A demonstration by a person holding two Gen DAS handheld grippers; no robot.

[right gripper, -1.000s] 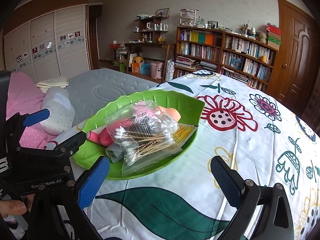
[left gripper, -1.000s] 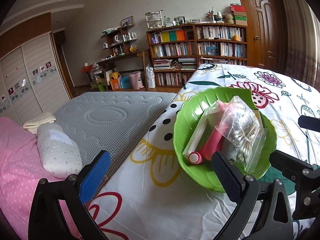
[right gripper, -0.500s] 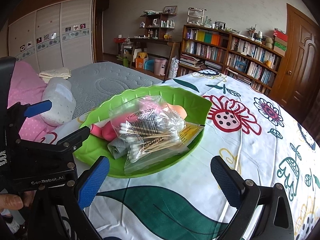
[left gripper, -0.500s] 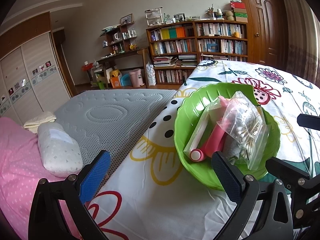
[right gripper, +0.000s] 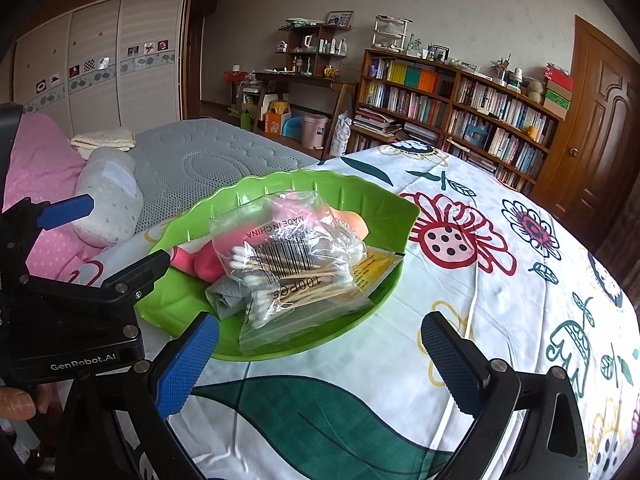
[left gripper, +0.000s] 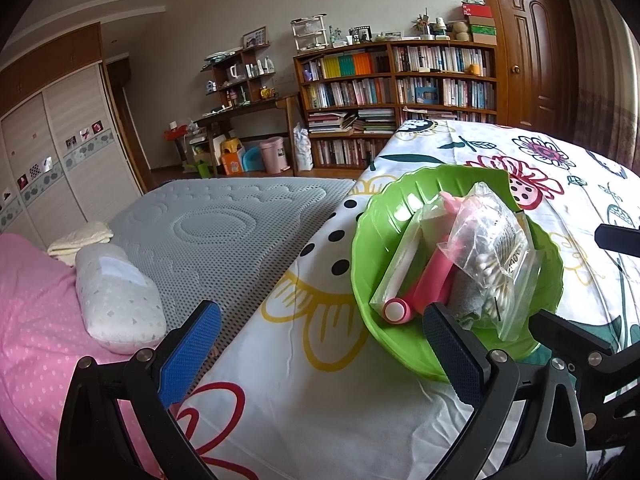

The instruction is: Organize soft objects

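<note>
Tongs of both the left gripper (left gripper: 320, 354) and right gripper (right gripper: 318, 354) gape empty; pinch the swab bag (right gripper: 292, 264) by its near corner, clear of the bowl (right gripper: 384, 204) rim.

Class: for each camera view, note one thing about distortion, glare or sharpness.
Left wrist view: fisheye bends the bookshelf; white glare patch inside the green bowl. Right wrist view: dark vignette in the corners; cotton swab bag sharp, its print readable.

Both wrist views look closely across the bed (left gripper: 320, 400) at one green bowl (right gripper: 188, 304).
</note>
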